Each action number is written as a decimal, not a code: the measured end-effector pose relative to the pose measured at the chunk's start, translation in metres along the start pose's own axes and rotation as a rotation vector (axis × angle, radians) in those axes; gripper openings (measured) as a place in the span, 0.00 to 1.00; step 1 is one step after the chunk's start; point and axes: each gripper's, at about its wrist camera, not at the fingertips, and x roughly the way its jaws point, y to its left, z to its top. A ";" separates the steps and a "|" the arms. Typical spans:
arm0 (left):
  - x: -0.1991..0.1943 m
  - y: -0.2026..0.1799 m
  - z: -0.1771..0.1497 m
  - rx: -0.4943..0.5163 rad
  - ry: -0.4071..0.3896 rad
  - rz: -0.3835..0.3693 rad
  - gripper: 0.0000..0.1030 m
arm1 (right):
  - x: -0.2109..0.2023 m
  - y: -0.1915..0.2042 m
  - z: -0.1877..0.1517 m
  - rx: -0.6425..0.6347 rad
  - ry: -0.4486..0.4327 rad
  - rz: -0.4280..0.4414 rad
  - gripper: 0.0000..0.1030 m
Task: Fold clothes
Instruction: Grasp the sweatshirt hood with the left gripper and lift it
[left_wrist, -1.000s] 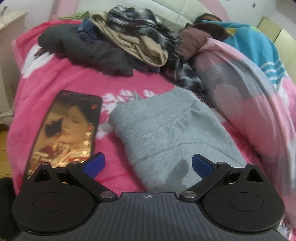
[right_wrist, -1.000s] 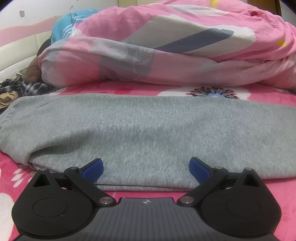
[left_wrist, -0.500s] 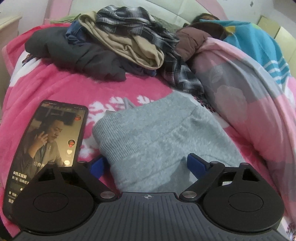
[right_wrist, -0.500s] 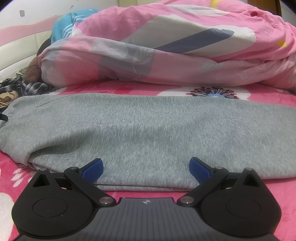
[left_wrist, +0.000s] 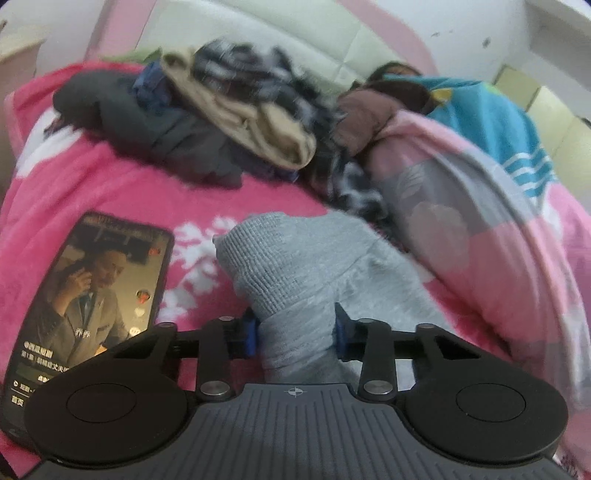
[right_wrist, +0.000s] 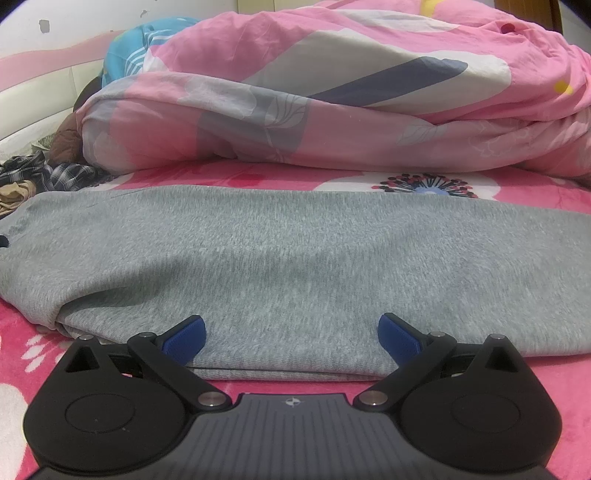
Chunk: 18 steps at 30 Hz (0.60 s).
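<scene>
**Left hand-held gripper pinching grey garment, right one spread wide**

Left wrist view: left hand-held gripper (left_wrist: 295, 334) just closed in, blue pads (left_wrist: 249, 336) now pressing both sides of a bunched ribbed end of the grey garment (left_wrist: 295, 273), gathered and raised a little off the pink bed cover (left_wrist: 122, 195). To the left, lying flat on the cover, a phone (left_wrist: 92, 295) with lit screen. Far side: heap of unfolded clothes (left_wrist: 229, 122), dark, beige and plaid, blurred. On the right, a pink and grey quilt (left_wrist: 480, 229) with a teal patch behind it.

Right wrist view: right hand-held gripper (right_wrist: 291, 338) spread wide, nothing pinched, blue fingertips (right_wrist: 184, 334) resting over the near folded edge of the grey garment (right_wrist: 295, 258). Garment stretched flat from left to right across the bed cover (right_wrist: 22, 332). Beyond it, the bundled quilt (right_wrist: 332, 103); at far left, a bit of plaid cloth (right_wrist: 55, 173).
</scene>
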 end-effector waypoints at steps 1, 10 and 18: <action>-0.004 -0.004 0.000 0.015 -0.017 -0.010 0.31 | 0.000 0.000 0.000 0.000 0.000 0.000 0.99; -0.063 -0.081 -0.027 0.380 -0.199 -0.248 0.29 | 0.000 0.000 0.000 0.004 -0.005 0.003 0.99; -0.109 -0.152 -0.115 0.827 -0.212 -0.486 0.28 | -0.001 -0.002 -0.002 0.017 -0.016 0.016 0.99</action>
